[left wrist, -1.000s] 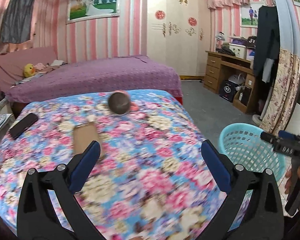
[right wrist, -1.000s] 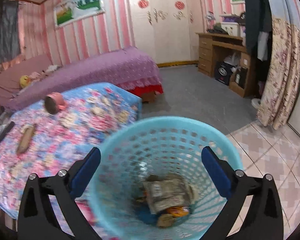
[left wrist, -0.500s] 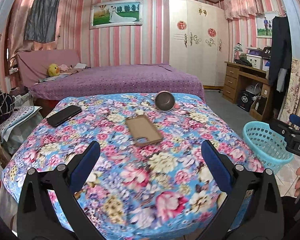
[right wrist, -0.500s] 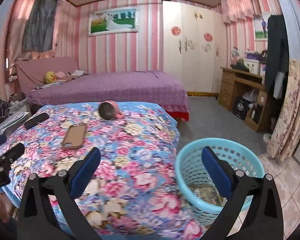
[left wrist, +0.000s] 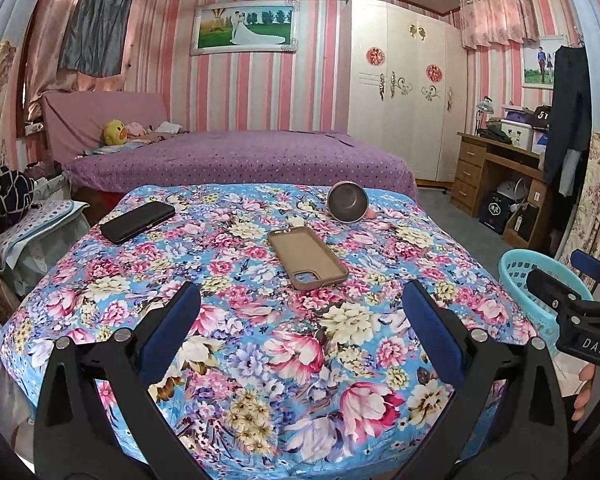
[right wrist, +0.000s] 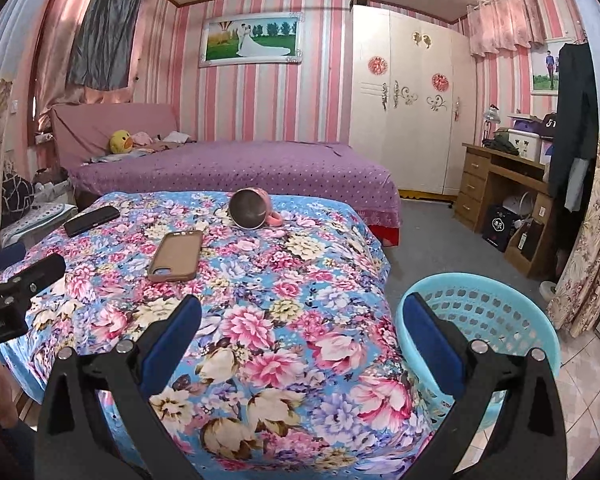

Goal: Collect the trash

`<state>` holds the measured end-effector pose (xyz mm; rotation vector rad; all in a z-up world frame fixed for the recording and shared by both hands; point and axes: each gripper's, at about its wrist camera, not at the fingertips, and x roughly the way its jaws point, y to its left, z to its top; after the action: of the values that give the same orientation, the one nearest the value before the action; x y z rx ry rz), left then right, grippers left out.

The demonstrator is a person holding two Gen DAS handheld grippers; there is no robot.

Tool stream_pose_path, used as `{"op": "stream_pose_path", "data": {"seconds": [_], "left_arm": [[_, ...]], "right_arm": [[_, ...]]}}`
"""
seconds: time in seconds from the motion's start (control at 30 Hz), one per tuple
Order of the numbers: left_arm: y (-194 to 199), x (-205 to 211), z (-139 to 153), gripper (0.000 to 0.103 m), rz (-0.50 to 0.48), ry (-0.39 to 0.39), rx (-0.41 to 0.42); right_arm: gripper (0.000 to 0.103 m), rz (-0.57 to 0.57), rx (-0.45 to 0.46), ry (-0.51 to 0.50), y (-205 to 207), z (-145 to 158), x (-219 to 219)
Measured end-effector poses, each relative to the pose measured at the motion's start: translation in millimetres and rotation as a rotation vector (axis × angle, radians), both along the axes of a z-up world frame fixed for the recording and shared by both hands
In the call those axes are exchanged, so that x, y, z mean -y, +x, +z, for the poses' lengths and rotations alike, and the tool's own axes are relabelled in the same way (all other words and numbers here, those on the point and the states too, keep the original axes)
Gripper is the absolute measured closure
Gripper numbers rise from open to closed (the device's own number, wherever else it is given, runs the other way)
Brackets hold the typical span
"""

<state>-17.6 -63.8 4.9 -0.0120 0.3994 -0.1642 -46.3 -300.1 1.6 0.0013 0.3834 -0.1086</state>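
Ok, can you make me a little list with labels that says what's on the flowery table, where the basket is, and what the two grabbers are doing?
surface: flowery cloth
on it: black phone, brown phone case lying flat, pink mug on its side
basket: blue basket on the floor, right of the table
left gripper: open, holding nothing, above the cloth
right gripper: open, holding nothing, over the table's edge by the basket
trash on cloth: none visible
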Motion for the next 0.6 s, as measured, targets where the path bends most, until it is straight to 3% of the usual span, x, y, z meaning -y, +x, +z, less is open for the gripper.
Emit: {"op": "stream_pose_path", "data": {"seconds": [0.6], "left_arm": [[-4.5, 3.8, 1.8, 0.005, 0.009, 0.022, 0.031]], "right_arm": [[0.005, -0.020, 0.014, -0.009, 1.6, -0.3, -4.5]]}}
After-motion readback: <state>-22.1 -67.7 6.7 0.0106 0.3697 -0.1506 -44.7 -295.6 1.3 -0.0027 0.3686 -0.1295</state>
